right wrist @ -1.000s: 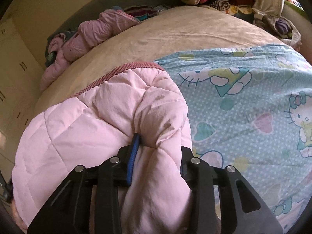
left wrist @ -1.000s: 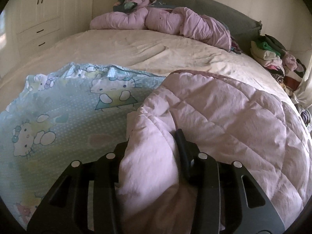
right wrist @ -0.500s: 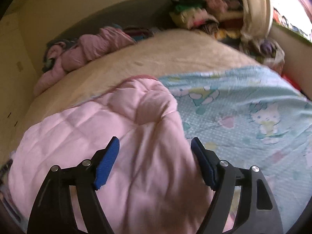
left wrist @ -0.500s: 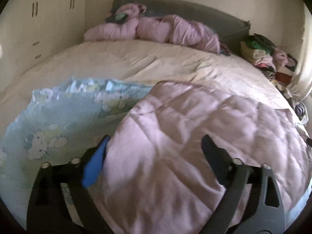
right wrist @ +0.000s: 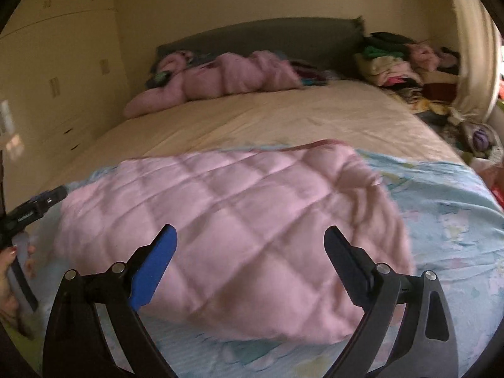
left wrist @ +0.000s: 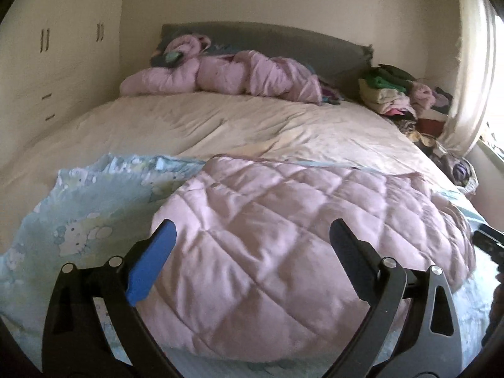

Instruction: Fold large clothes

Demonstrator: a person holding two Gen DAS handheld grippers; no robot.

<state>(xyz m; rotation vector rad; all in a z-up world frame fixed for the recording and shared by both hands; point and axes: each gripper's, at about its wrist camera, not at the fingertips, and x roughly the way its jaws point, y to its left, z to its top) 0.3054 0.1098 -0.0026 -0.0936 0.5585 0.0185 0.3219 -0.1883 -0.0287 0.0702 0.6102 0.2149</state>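
Your left gripper [left wrist: 250, 242] has its jaws spread wide with nothing pinched; the blue pad [left wrist: 151, 264] on its left finger shows flat and smooth. Your right gripper [right wrist: 250, 245] is still widening its jaws, and nothing is caught between them either, the fabric lying beyond the tips.

The pink quilted jacket [left wrist: 299, 230] fills the lower centre of both views, a puffy, rounded bundle stitched in a diamond pattern, with a darker ribbed hem [right wrist: 318, 144] along its far edge. It lies on a pale blue cartoon-print sheet [left wrist: 78, 208] (thin cotton, by the look of its soft creases), which spreads over a wrinkled cream bedspread [left wrist: 220, 123].

In the upper centre, a second pink padded garment [left wrist: 226, 75] lies crumpled against the grey upholstered headboard [left wrist: 283, 41]. A lumpy heap of folded clothes [left wrist: 393, 94] sits at the upper right, and cream wardrobe doors [left wrist: 47, 41] stand at the upper left. At the left edge of the right wrist view, your left hand [right wrist: 12, 271] grips the other tool's handle.
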